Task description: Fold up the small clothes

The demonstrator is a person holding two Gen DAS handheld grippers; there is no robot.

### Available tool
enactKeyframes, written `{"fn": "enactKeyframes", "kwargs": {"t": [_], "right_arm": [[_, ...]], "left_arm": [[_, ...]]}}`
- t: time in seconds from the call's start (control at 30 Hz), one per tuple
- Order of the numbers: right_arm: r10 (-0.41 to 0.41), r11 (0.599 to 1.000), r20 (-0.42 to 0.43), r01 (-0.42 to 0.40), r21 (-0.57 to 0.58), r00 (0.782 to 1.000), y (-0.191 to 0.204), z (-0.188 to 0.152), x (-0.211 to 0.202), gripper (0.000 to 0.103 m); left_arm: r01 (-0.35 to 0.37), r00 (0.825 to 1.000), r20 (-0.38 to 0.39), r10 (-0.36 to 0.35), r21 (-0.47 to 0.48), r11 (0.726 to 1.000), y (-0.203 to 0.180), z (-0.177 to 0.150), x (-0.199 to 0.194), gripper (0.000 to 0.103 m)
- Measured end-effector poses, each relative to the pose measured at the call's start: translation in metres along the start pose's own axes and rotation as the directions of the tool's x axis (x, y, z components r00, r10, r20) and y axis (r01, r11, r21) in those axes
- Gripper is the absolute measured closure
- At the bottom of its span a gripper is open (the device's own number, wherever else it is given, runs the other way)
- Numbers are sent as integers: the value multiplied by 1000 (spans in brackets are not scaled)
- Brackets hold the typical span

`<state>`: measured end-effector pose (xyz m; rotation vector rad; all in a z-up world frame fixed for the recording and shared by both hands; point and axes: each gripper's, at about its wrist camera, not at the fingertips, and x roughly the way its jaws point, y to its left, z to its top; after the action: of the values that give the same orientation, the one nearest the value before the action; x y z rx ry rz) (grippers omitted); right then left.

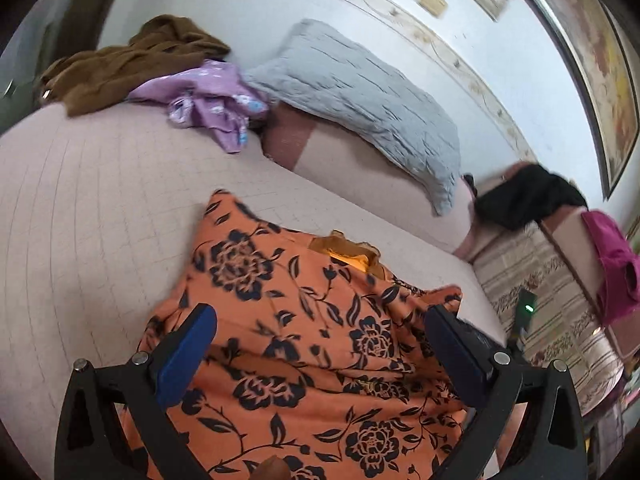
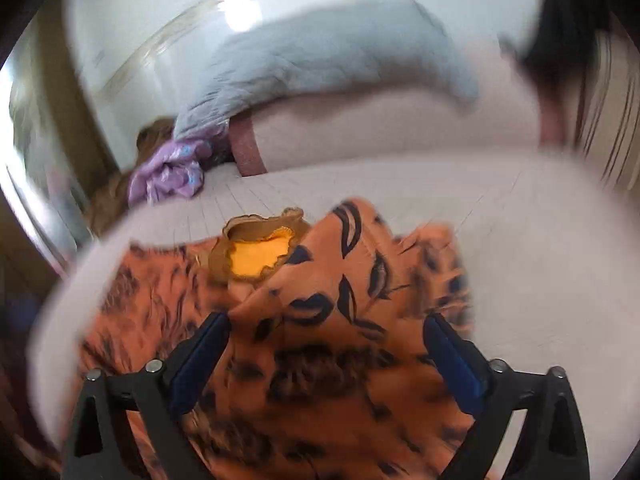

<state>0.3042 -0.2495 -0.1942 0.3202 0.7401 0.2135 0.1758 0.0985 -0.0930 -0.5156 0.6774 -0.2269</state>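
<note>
An orange garment with a black flower print point(image 1: 296, 320) lies spread on the pale pink bed sheet point(image 1: 92, 208). Its yellow-lined neck opening point(image 1: 344, 254) faces the pillows. My left gripper point(image 1: 320, 324) is open, its blue-padded fingers point(image 1: 188, 356) wide apart just above the cloth. The right wrist view is blurred by motion. There the same garment point(image 2: 320, 340) fills the foreground with the neck opening point(image 2: 260, 256) ahead. My right gripper point(image 2: 326, 336) is open above it, holding nothing.
A grey pillow point(image 1: 360, 100) leans on the wall. A purple garment point(image 1: 212, 104) and a brown one point(image 1: 132, 60) lie at the bed's far left. A black cloth point(image 1: 524, 196) and a magenta one point(image 1: 616, 264) lie to the right on a striped surface point(image 1: 552, 304).
</note>
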Motion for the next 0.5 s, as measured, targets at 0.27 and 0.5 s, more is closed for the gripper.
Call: {"fn": "enactKeyframes", "kwargs": {"t": [0.27, 0.5], "right_arm": [[-50, 997, 108, 56, -53, 993, 44, 2, -63, 94], [-518, 855, 33, 518, 2, 855, 37, -1, -23, 48]], "left_arm": [[31, 998, -48, -34, -54, 998, 20, 4, 11, 0], [-70, 994, -80, 70, -4, 998, 25, 0, 13, 0]]}}
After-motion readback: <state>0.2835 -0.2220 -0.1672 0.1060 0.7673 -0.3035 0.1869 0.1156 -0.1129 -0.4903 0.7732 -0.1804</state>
